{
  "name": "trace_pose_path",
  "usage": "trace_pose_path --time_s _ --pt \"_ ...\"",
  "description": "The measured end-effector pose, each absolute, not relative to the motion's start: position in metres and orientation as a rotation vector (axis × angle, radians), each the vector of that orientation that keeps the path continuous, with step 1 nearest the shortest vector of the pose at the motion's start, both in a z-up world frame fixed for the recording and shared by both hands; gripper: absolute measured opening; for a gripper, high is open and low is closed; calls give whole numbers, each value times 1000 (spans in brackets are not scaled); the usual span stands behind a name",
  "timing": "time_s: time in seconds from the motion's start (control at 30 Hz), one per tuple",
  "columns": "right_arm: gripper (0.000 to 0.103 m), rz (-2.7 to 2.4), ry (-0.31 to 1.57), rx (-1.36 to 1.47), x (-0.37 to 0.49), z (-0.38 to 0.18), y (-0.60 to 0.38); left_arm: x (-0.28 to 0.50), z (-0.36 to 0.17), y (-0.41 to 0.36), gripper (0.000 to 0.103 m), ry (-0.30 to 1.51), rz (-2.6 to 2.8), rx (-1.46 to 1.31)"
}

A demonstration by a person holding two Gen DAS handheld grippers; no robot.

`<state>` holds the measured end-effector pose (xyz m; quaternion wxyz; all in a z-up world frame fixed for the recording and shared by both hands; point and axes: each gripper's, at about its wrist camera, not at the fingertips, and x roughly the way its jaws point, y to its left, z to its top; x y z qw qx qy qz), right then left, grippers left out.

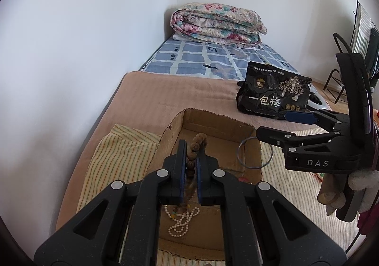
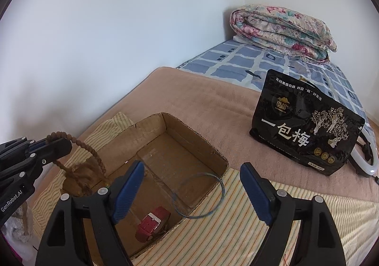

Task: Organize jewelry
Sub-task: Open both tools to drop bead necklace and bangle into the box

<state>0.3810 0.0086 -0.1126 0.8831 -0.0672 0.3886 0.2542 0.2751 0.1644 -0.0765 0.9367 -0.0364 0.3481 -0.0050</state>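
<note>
- Left gripper: jaws closed on a brown wooden bead strand. Beads stick up past the fingertips; the rest of the strand, with a frayed brown tassel, hangs below the jaws over the cardboard box.
- Right gripper: jaws wide open, nothing between the blue pads. It hovers over the box's near right corner.
- Cardboard box: open-topped, sitting on a yellow striped cloth that lies on the bed's tan blanket, toward the near end of the bed and the wall-side edge.
- Inside the box: a white pearl necklace bunched on the floor under the left gripper, and a red watch strap at the near wall in the right wrist view.
- A thin blue-grey wire hoop leans across the box's right-hand rim, part inside, part over the striped cloth.
- Black snack pouch with white Chinese lettering stands upright on the blanket toward the bed's open-side edge, well apart from the box.
- A white ring-shaped item sits just behind the pouch; cannot tell what it is.
- Far end of the bed: blue checked sheet with a folded floral quilt in the corner by the wall.
</note>
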Motion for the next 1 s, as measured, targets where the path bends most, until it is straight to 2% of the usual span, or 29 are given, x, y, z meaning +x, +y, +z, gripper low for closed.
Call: trace_pose_path --time_s 0.47,1.0 --pt "87 518 790 -130 373 -101 -5 270 -72 162 5 703 -9 -77" --pt "87 501 738 -110 343 -71 -41 246 -42 127 5 650 -48 -28"
